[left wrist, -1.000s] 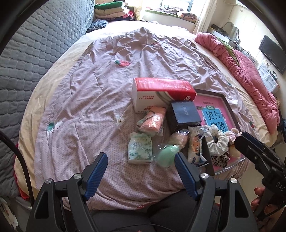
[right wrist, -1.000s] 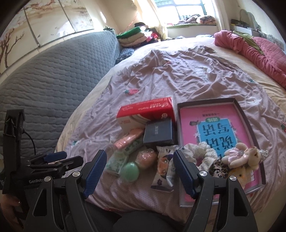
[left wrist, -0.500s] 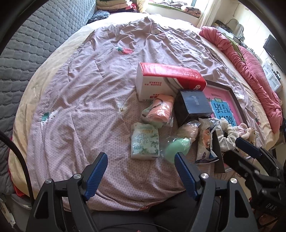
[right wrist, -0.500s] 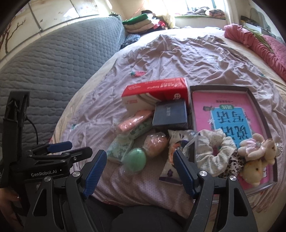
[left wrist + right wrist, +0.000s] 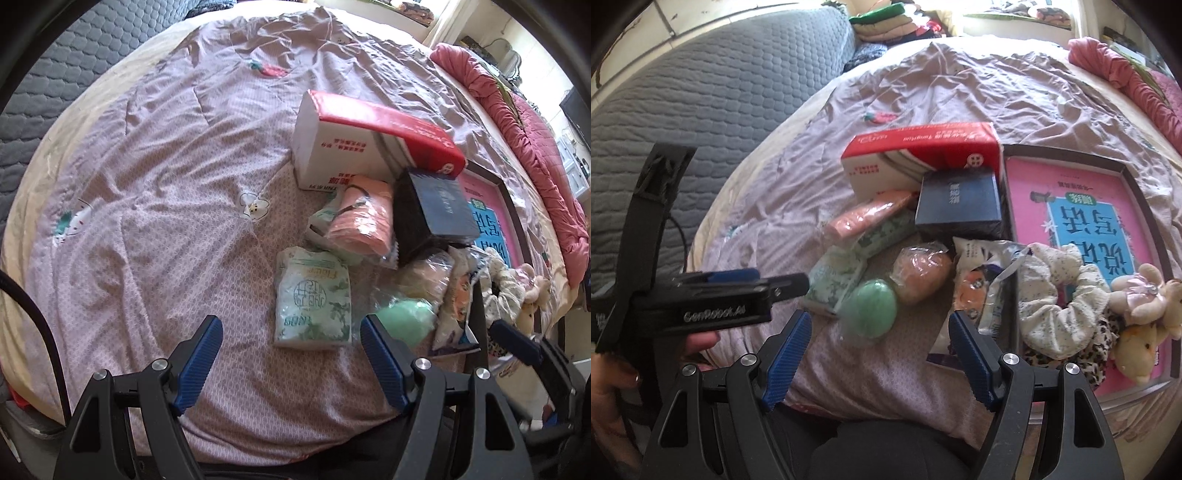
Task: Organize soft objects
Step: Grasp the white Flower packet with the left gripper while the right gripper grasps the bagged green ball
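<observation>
A pile of soft items lies on the bed: a green-patterned tissue pack [image 5: 313, 299] [image 5: 834, 280], a green ball in plastic [image 5: 402, 321] [image 5: 870, 308], a peach wrapped item [image 5: 921, 275], a pink cloth roll [image 5: 364, 221] [image 5: 866, 219], a floral scrunchie [image 5: 1060, 295] and small plush toys [image 5: 1141, 314]. My left gripper [image 5: 291, 354] is open and empty, just short of the tissue pack. My right gripper [image 5: 879, 347] is open and empty, just short of the green ball.
A red and white tissue box [image 5: 369, 136] [image 5: 919, 158], a dark box [image 5: 432, 218] [image 5: 960, 203] and a dark tray with a pink book [image 5: 1082, 206] lie behind the pile. A grey quilted headboard [image 5: 701, 110] is at the left, a pink blanket [image 5: 535, 147] at the right.
Both grippers have moved forward and down towards the pile; the items look larger and closer. Both stay open and empty.
</observation>
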The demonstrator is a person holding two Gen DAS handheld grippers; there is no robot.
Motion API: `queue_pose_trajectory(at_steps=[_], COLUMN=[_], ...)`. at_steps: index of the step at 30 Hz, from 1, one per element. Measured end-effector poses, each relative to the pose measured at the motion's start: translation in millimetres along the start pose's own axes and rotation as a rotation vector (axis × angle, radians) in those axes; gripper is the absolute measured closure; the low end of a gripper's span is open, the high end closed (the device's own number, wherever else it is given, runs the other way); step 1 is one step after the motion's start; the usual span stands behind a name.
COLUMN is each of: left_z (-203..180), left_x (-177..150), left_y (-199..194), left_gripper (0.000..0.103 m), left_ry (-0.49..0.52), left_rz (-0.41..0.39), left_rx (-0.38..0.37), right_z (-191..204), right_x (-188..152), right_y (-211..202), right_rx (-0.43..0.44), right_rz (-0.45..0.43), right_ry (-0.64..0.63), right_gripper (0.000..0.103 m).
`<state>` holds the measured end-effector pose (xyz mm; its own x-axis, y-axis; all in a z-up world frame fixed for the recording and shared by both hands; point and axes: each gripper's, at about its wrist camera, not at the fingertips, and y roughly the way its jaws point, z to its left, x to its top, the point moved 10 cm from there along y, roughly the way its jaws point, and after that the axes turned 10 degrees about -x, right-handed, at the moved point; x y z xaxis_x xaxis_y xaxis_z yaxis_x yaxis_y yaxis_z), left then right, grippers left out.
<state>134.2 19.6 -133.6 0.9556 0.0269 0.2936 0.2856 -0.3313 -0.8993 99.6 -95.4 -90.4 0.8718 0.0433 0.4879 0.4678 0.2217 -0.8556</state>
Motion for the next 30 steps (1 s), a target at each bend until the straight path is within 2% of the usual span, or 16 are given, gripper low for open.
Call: queue_pose_trajectory(at_steps=[12, 24, 26, 30], left_z=[5.4, 9.6, 9.9, 9.4], left_x=[10.0, 9.3, 9.9, 11.5], left_y=[36.4, 53.3, 54.9, 59.5], left_gripper=[0.027, 0.027, 0.027, 0.027], left_ry=[-0.021, -0.029, -0.032, -0.037], left_rz=[0.055, 0.083, 0.084, 0.087], left_rx=[-0.046, -0.064, -0.069, -0.074], right_z=[17.3, 26.8, 25.9, 22.3], right_x=[-10.1, -3.2, -2.9, -3.5], right_y=[39.9, 57.4, 61.3, 71.7], right_rx=[-0.007, 0.008, 0.008, 0.009], right_rz=[0.064, 0.055, 0.064, 0.094], right_ry=[-0.026, -0.023, -0.012, 0.013], right_gripper=[0.025, 0.025, 0.028, 0.040])
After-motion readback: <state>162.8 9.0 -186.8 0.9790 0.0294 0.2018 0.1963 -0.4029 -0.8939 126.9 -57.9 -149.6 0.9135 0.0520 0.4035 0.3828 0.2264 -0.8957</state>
